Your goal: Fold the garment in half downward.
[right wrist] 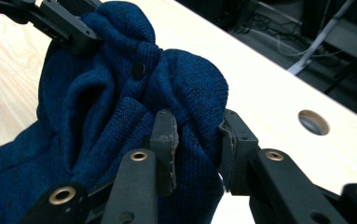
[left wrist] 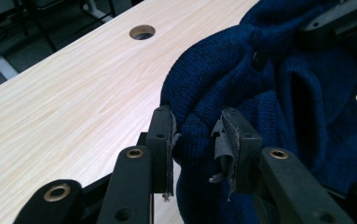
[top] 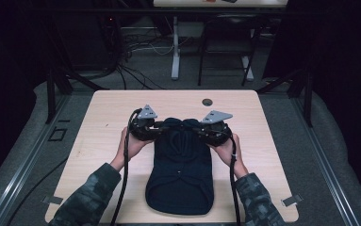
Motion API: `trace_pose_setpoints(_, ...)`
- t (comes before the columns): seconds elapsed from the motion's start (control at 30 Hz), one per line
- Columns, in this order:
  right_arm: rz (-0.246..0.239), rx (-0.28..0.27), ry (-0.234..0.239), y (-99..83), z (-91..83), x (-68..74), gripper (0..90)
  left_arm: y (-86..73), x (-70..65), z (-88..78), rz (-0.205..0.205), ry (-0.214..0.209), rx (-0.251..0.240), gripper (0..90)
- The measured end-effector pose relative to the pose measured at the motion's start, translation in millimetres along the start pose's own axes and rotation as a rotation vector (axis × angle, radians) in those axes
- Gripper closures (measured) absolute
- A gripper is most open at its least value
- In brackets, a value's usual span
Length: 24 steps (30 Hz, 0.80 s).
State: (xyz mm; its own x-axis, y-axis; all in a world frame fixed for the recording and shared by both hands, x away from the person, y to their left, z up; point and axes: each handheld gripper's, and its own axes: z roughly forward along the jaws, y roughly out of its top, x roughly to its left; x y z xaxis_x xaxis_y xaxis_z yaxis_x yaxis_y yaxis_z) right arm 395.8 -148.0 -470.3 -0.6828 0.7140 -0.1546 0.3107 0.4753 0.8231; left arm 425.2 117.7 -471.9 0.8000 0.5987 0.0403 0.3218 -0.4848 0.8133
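Here both the left gripper (left wrist: 197,140) and right gripper (right wrist: 198,137) have their fingers clamped on bunched folds of the blue knit garment (top: 182,174).

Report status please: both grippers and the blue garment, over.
Left gripper shut on blue knit sweater. Right gripper shut on it too. Far edge bunched between them. Table unobstructed.

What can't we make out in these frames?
- Left gripper tips, high view: buried in the navy knit garment.
- Garment's type: bunched folds hide its shape.
- Garment's lower part, both gripper views: cut off by the frame edge.
- Item on the far table, high view: cut off at top.
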Motion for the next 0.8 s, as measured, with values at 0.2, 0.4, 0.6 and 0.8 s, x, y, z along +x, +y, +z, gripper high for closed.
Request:
trace_pose_setpoints(0.2,-0.039,-0.028,-0.044,4.2,-6.8,5.5,69.8,3.8,-2.9,-6.7,0.012,0.004,-0.013,68.3)
trace_pose_setpoints(0.4,-0.044,-0.038,-0.074,6.6,-9.7,8.1,69.6,8.0,-5.1,-13.0,0.038,-0.017,-0.028,69.8)
trace_pose_setpoints(0.6,-0.048,-0.068,-0.087,6.9,-13.4,9.5,69.7,11.7,-8.0,-20.4,0.063,-0.022,-0.030,70.1)
trace_pose_setpoints(0.8,-0.094,-0.089,-0.114,10.2,-20.2,14.0,69.6,18.9,-13.8,-26.6,0.119,0.003,-0.013,70.4)
